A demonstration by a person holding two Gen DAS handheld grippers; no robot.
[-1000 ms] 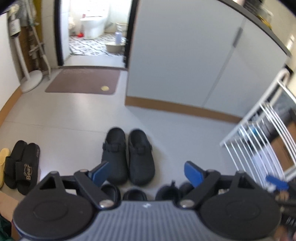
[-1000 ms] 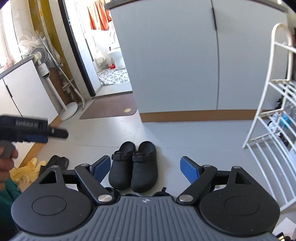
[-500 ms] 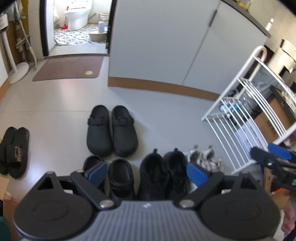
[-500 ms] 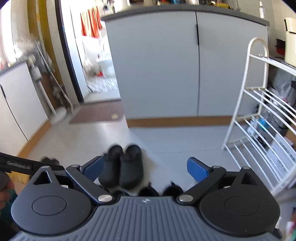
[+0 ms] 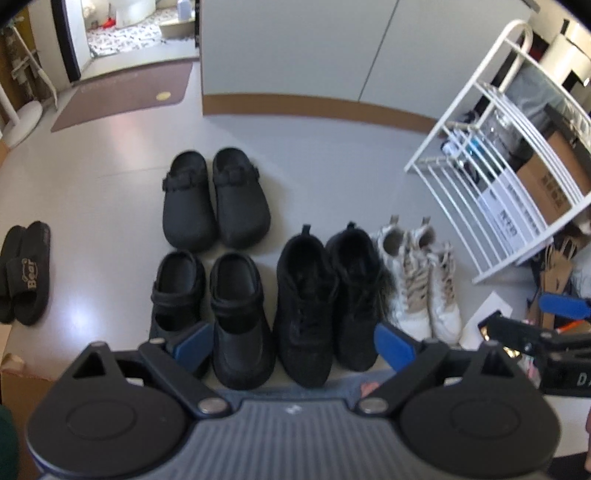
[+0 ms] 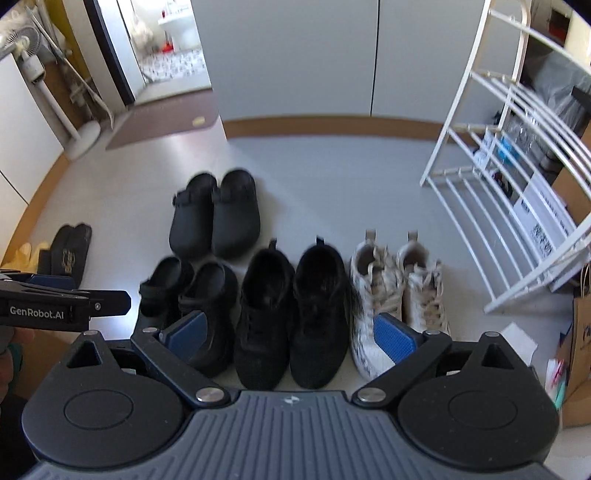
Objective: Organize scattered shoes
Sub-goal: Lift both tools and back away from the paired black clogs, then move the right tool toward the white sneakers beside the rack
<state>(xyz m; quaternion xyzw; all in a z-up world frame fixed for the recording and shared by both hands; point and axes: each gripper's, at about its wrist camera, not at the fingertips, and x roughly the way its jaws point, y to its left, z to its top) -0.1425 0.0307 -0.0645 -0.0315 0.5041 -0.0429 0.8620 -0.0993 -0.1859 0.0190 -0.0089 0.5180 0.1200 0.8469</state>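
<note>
Both tongs spread, empty: left tongs (image 5: 293,349), right tongs (image 6: 290,338). Smooth rounded clogs (image 5: 214,199); knit black sneakers (image 5: 327,295).

A home entryway: paired shoes (image 5: 236,236) on the floor, a bathroom doorway (image 5: 122,26), white rack (image 5: 509,155).

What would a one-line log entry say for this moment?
left gripper: open, empty | right gripper: open, empty | black sneakers, white sneakers, clogs: paired on floor
</note>
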